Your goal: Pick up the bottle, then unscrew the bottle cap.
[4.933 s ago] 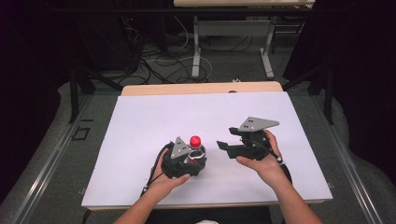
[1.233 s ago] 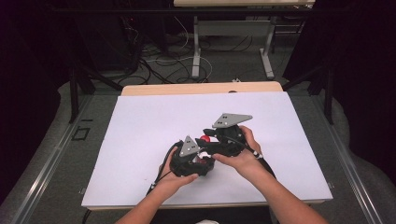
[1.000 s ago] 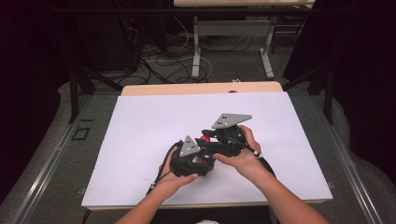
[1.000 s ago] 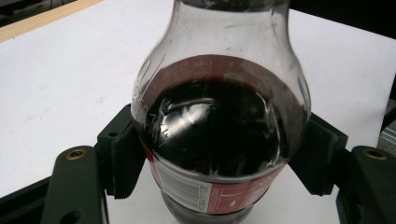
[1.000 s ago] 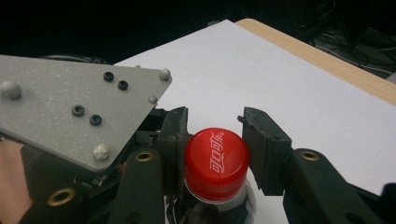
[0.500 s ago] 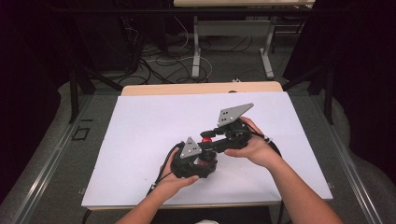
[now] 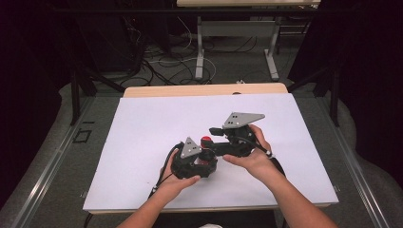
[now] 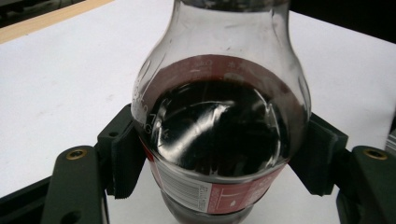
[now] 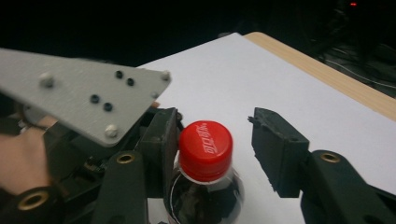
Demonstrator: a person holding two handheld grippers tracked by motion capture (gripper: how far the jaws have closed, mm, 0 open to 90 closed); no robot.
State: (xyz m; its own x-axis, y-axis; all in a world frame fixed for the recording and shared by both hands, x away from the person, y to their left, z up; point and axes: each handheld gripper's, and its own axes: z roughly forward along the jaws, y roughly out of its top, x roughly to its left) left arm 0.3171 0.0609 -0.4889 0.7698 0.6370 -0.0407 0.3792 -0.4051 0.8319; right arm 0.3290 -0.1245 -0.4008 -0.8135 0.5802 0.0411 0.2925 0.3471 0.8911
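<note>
One cola bottle (image 8: pixel 219 135), dark drink inside, with one red cap (image 9: pixel 205 147) and one red label band
Two handheld tools: left tool (image 7: pixel 194 160) and right tool (image 7: pixel 219 140), two black jaws on each, four jaws altogether
Two grey three-cornered plates, one atop each tool
Two hands, one per tool
One white surface (image 7: pixel 142 128) with one strip of wooden edge along the far side
Two metal table legs on the floor beyond, among several loose cables, too tangled to count
</note>
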